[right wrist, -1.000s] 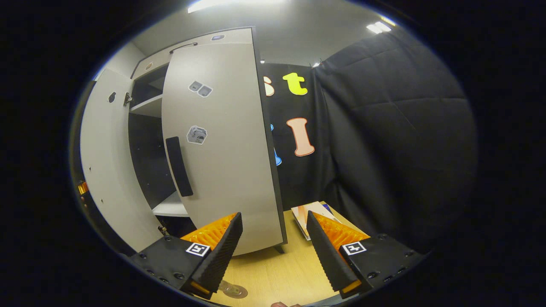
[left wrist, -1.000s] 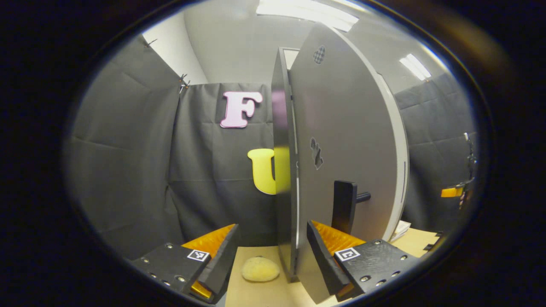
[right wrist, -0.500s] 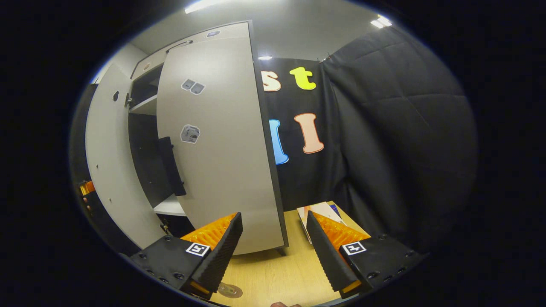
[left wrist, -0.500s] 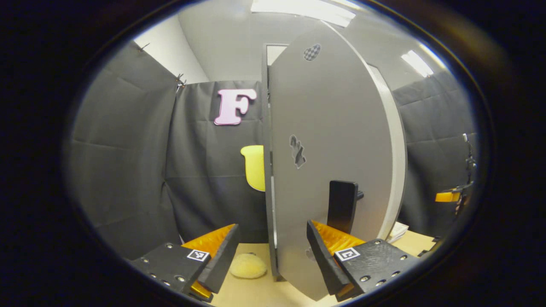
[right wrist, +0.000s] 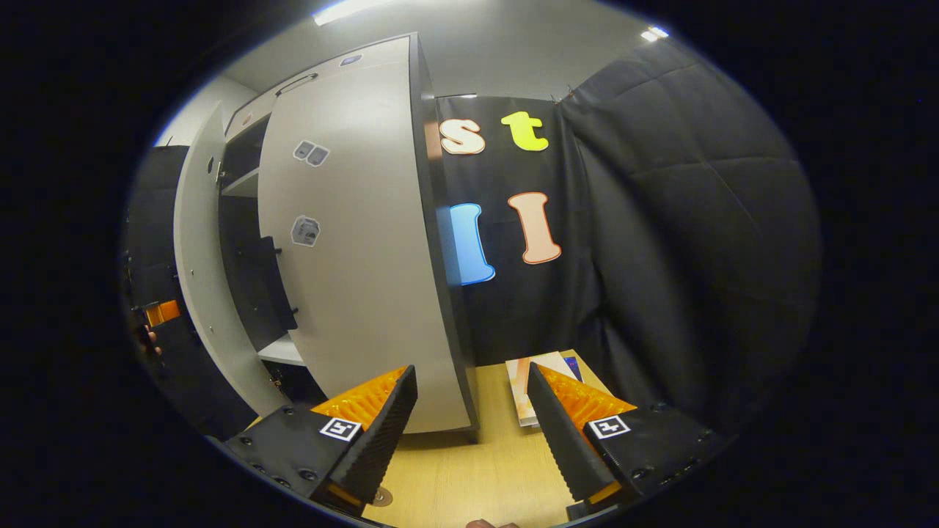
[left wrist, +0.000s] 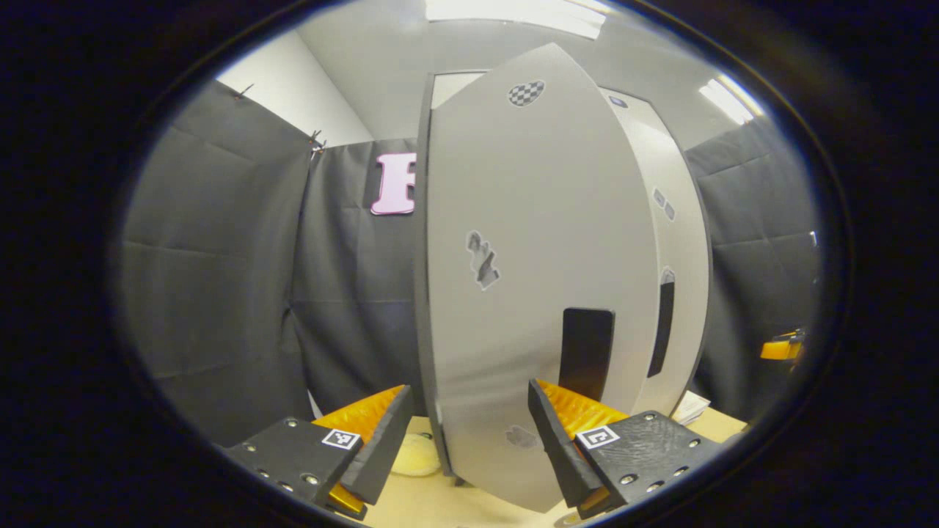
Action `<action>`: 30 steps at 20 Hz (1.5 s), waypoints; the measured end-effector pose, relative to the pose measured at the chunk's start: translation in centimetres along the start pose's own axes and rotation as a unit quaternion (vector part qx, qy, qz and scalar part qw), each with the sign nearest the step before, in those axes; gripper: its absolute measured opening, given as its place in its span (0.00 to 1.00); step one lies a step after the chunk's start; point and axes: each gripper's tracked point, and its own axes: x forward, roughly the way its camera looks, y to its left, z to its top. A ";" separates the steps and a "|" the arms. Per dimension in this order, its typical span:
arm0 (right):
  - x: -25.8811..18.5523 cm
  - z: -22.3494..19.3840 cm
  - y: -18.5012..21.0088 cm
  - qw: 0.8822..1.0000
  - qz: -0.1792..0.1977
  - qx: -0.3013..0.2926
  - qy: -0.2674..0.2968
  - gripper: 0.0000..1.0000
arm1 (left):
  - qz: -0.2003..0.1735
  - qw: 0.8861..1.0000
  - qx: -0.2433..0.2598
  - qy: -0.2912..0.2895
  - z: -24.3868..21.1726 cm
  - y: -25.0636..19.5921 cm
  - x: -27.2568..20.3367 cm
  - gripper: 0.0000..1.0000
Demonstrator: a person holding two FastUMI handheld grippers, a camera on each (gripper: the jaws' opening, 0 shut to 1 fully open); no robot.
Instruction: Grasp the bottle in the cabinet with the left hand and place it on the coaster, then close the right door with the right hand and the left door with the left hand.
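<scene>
The grey left door stands close in front of my left gripper, which is open; the door's lower edge sits just beyond the fingers, and its black handle is above my right finger. Past it hangs the right door, nearly shut. In the right gripper view my right gripper is open and holds nothing, with the right door ahead to the left. Its handle faces a narrow gap onto the cabinet shelves and the left door. A small round disc lies by my left finger.
A pale yellow soft lump lies on the wooden table left of the left door. Flat booklets lie by the cabinet's right side. The other gripper shows at the far right and far left. Black cloth walls close in.
Both doors have swung further toward the cabinet. The left door now turns its face to my left gripper, and the gap between the two doors has narrowed.
</scene>
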 end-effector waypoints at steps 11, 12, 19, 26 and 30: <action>1.4 1.1 -1.0 0.995 0.049 -0.077 -0.028 0.97 | 0.036 0.999 -0.026 -0.023 1.1 -5.5 -8.7 0.89; 1.3 0.8 -0.6 0.995 0.057 -0.076 -0.025 0.97 | 0.031 0.999 -0.031 -0.027 1.2 -5.9 -9.8 0.89; 0.3 1.3 0.8 0.995 0.062 -0.061 -0.042 0.92 | 0.034 0.997 -0.049 -0.055 2.4 -3.8 -13.8 0.89; 0.0 3.1 4.2 0.996 0.050 -0.044 -0.064 0.97 | 0.055 0.996 -0.039 -0.055 2.8 1.0 -14.4 0.91; -1.2 1.9 5.6 0.997 0.041 -0.040 -0.061 0.92 | 0.047 0.997 -0.036 -0.053 1.3 2.2 -14.2 0.91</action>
